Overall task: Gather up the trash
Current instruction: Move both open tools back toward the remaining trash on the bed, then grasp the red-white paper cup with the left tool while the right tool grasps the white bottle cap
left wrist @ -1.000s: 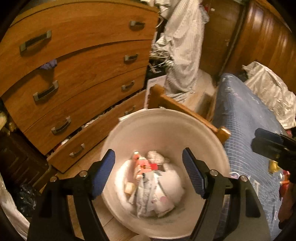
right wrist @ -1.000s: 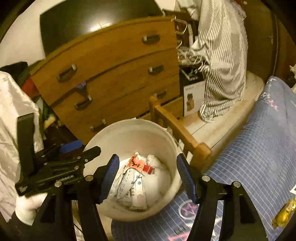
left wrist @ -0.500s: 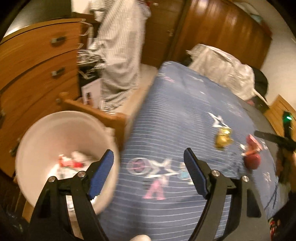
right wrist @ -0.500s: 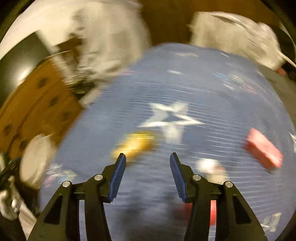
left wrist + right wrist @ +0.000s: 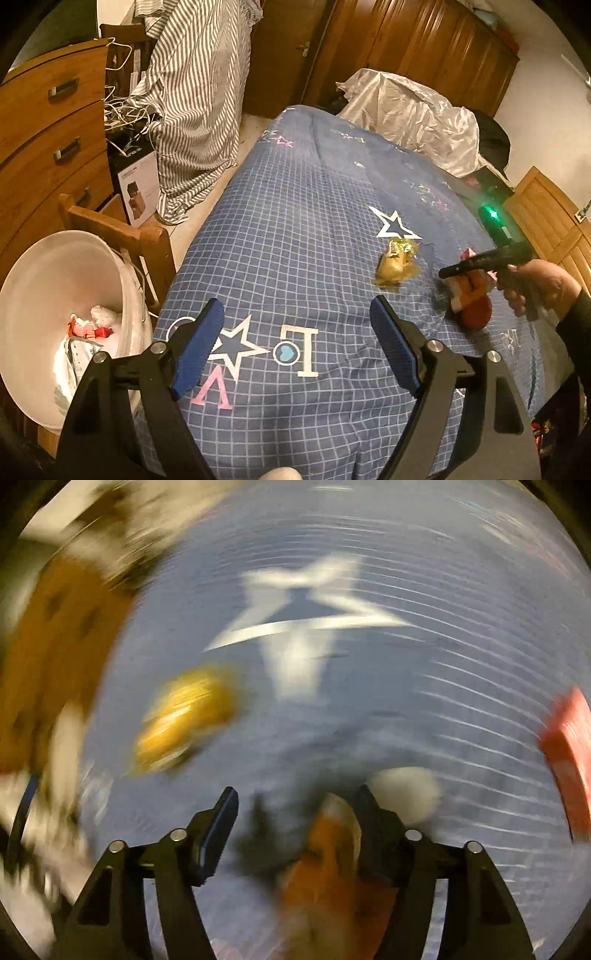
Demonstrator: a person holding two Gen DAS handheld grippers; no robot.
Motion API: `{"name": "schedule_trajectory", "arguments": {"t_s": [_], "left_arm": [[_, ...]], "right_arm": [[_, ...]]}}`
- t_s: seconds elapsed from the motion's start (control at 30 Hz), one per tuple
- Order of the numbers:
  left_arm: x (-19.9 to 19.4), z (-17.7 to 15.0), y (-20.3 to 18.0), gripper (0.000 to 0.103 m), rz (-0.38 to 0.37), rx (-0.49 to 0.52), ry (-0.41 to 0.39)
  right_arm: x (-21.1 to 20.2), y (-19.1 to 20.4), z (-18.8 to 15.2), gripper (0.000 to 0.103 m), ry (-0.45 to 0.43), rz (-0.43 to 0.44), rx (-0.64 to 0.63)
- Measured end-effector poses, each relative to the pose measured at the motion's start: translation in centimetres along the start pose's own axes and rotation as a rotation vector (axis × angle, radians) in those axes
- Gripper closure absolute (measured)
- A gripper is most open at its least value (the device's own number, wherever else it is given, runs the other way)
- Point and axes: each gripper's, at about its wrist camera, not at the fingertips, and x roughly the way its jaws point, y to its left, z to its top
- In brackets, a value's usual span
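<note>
Left wrist view showed the left gripper (image 5: 297,341) with jaws wide open, just opening more, nothing between them, above the blue checked bed cover (image 5: 295,206). The right gripper (image 5: 295,825) had jaws that had just been opening, apart around a blurry orange wrapper (image 5: 328,853).

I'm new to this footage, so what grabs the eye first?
The blue checked bedspread with white stars fills the view. On it to the right lies a crumpled yellow wrapper, with the right gripper reaching over orange-red trash beside it. A white bin, partly filled, stands at the lower left.
</note>
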Motion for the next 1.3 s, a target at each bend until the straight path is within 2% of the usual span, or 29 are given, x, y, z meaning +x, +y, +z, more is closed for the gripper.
{"name": "schedule_trajectory", "arguments": {"t_s": [0.07, 0.13, 0.17, 0.23, 0.3, 0.33, 0.43, 0.5, 0.57, 0.63, 0.83, 1.07, 1.17, 1.27, 1.3], "left_arm": [[0.1, 0.1, -0.2, 0.025, -0.010, -0.002, 0.003], [0.3, 0.2, -0.5, 0.025, -0.029, -0.005, 0.012], [0.5, 0.1, -0.8, 0.025, -0.038, -0.002, 0.014], [0.7, -0.1, -1.6, 0.025, -0.056, 0.011, 0.016], [1.1, -0.4, -2.7, 0.025, -0.076, 0.023, 0.024], [1.3, -0.5, -3.1, 0.025, -0.081, 0.026, 0.030], [2.8, -1.1, -5.5, 0.025, -0.118, 0.070, 0.075], [4.3, -1.5, -7.9, 0.025, -0.160, 0.133, 0.125], [5.8, -1.9, -10.5, 0.025, -0.179, 0.200, 0.156], [7.8, -2.2, -13.9, 0.025, -0.215, 0.288, 0.199], [12.7, -3.0, -20.5, 0.025, -0.264, 0.467, 0.271], [18.9, -4.0, -22.4, 0.026, -0.238, 0.519, 0.380], [20.3, -4.3, -22.5, 0.039, -0.237, 0.519, 0.410], [20.6, -4.8, -22.8, 0.046, -0.226, 0.540, 0.394], [20.6, -4.7, -22.8, 0.053, -0.237, 0.526, 0.393]], "right_arm": [[-1.4, 5.0, -2.1, 0.037, 0.045, 0.100, -0.201], [-3.1, 7.3, -3.9, 0.037, 0.053, 0.137, -0.321], [-4.7, 7.5, -4.8, 0.037, 0.020, 0.137, -0.356], [-7.1, 6.5, -5.0, 0.037, -0.070, 0.098, -0.324], [-9.4, 4.9, -5.7, 0.037, -0.178, -0.004, -0.276], [-9.7, 4.2, -5.8, 0.037, -0.196, -0.056, -0.267], [-9.1, 1.1, -5.6, 0.037, -0.188, -0.173, -0.201], [-8.5, -1.5, -5.0, 0.037, -0.162, -0.243, -0.146], [-7.4, -3.8, -4.2, 0.037, -0.129, -0.277, -0.109], [-4.5, -3.3, -3.8, 0.037, -0.097, -0.305, -0.087], [1.0, -4.8, -2.2, 0.037, -0.008, -0.314, -0.064], [2.6, -7.0, -1.0, 0.038, 0.033, -0.329, -0.089], [2.8, -7.5, -0.7, 0.044, 0.028, -0.331, -0.107], [2.9, -7.7, -0.8, 0.054, 0.002, -0.333, -0.113], [2.8, -7.7, -0.8, 0.057, -0.006, -0.336, -0.115]]}}
